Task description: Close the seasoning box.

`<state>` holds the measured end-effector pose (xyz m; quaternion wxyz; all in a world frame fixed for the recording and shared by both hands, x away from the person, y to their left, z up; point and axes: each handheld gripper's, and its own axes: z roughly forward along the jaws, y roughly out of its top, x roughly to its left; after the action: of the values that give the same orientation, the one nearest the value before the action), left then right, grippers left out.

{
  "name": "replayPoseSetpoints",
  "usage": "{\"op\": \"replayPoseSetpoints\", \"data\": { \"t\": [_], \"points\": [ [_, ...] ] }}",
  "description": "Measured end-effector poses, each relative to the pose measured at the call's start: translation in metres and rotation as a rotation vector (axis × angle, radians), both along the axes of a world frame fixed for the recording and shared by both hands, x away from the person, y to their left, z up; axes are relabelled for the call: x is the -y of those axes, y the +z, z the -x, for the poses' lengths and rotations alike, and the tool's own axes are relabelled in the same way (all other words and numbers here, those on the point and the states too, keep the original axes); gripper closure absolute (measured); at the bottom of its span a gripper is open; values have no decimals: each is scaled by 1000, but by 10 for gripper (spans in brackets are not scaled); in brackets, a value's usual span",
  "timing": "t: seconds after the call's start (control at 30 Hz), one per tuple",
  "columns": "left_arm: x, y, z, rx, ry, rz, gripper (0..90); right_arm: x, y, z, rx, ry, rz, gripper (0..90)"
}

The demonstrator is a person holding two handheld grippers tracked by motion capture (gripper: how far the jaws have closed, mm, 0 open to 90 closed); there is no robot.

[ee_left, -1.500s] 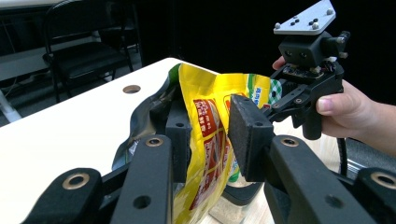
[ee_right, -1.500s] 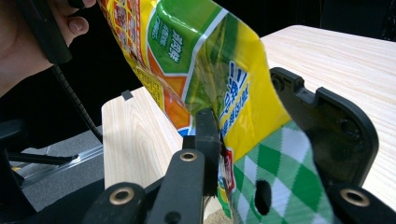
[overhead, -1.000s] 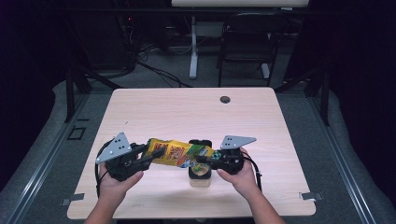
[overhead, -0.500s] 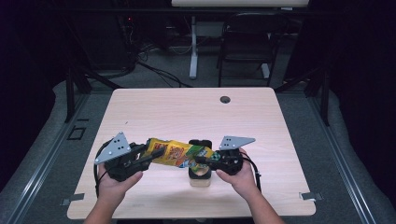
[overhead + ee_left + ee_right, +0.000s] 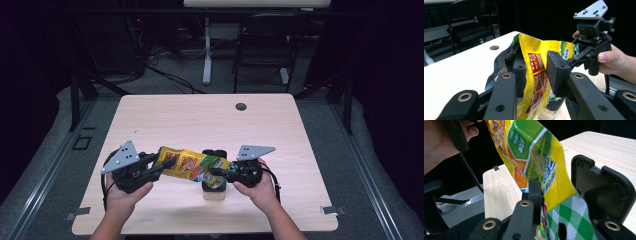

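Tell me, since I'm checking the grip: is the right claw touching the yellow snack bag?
Touching. The right gripper view shows the right claw pinched on the yellow snack bag's edge, the foil crumpled at the pad.

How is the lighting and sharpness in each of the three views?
High view: table evenly lit, surroundings dark, slightly soft. Left gripper view: yellow snack bag bright and fairly sharp, background black. Right gripper view: the bag close and a little blurred, glossy.

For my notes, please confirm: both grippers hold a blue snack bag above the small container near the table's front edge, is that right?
Not quite: the snack bag is yellow, not blue, as the high view shows. The left gripper and right gripper do hold it above the small container near the table's front edge.
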<state>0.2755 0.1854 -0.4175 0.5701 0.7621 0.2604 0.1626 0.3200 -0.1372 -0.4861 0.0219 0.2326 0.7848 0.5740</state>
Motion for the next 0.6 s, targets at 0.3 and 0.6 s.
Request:
{"op": "replayPoseSetpoints", "data": {
  "t": [0.3, 0.6],
  "points": [
    [1, -3, -1, -7, -2, 2, 702, 3, 3, 0, 9, -16, -4, 876],
    [4, -5, -1, -3, 0, -10, 705, 5, 3, -1, 27, -57, 5, 878]
  ]
}}
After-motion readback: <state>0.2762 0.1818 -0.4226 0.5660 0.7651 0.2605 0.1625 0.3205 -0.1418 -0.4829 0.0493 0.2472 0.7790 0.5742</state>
